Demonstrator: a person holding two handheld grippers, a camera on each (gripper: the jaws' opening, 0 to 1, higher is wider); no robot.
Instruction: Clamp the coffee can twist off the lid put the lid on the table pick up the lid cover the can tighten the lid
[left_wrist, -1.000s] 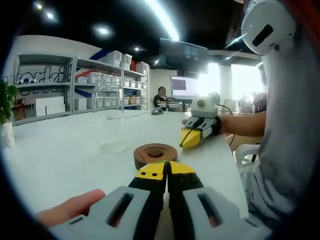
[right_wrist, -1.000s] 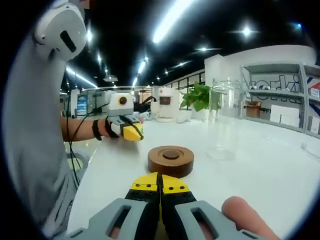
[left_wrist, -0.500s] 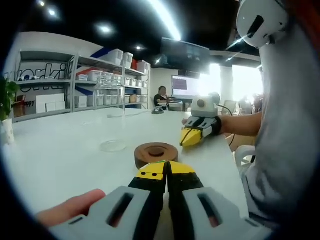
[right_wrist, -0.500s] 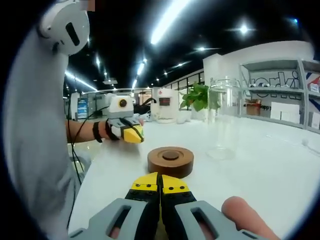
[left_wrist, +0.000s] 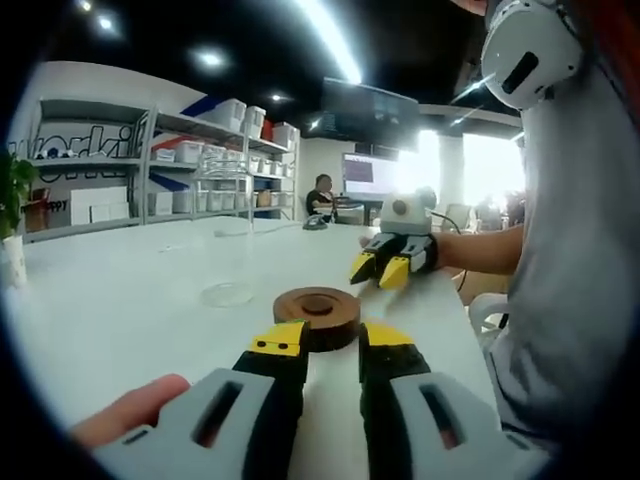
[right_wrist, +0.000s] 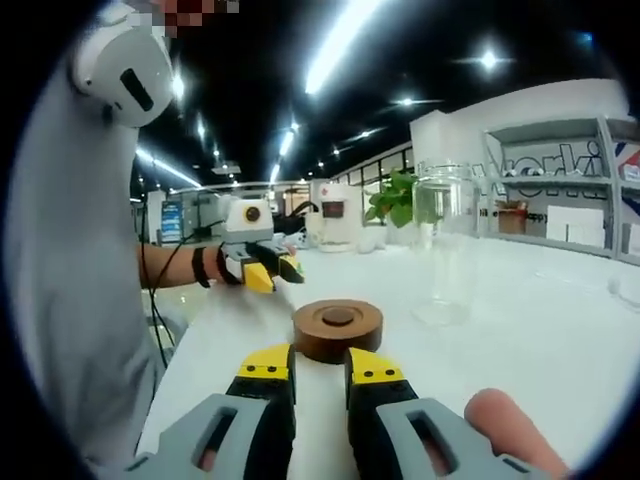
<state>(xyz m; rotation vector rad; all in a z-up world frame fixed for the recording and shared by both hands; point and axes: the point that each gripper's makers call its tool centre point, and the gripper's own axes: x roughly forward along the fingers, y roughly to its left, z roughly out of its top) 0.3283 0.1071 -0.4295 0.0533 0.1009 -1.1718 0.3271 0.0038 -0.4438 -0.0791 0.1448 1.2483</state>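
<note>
A round brown lid (left_wrist: 318, 308) lies flat on the white table (left_wrist: 120, 300), just beyond my left gripper (left_wrist: 333, 345), which is open and holds nothing. To the lid's left stands the clear glass can (left_wrist: 226, 285), faint, without a lid. Across the lid, my right gripper (left_wrist: 378, 268) comes in from the right, open. In the right gripper view the lid (right_wrist: 338, 325) sits just past my open right gripper (right_wrist: 320, 368). The glass can (right_wrist: 445, 245) stands upright to its right. My left gripper (right_wrist: 268, 272) hovers open at the left, beyond the lid.
The person's grey-clad torso (left_wrist: 570, 260) rises at the table's near edge. Shelves with white boxes (left_wrist: 200, 150) line the far wall. A potted plant (right_wrist: 395, 200) and a white appliance (right_wrist: 335, 212) stand at the table's far end. A seated person (left_wrist: 322, 195) is far off.
Both grippers went from shut to open. The views crept slightly closer to the lid. The lid and the can stayed in place.
</note>
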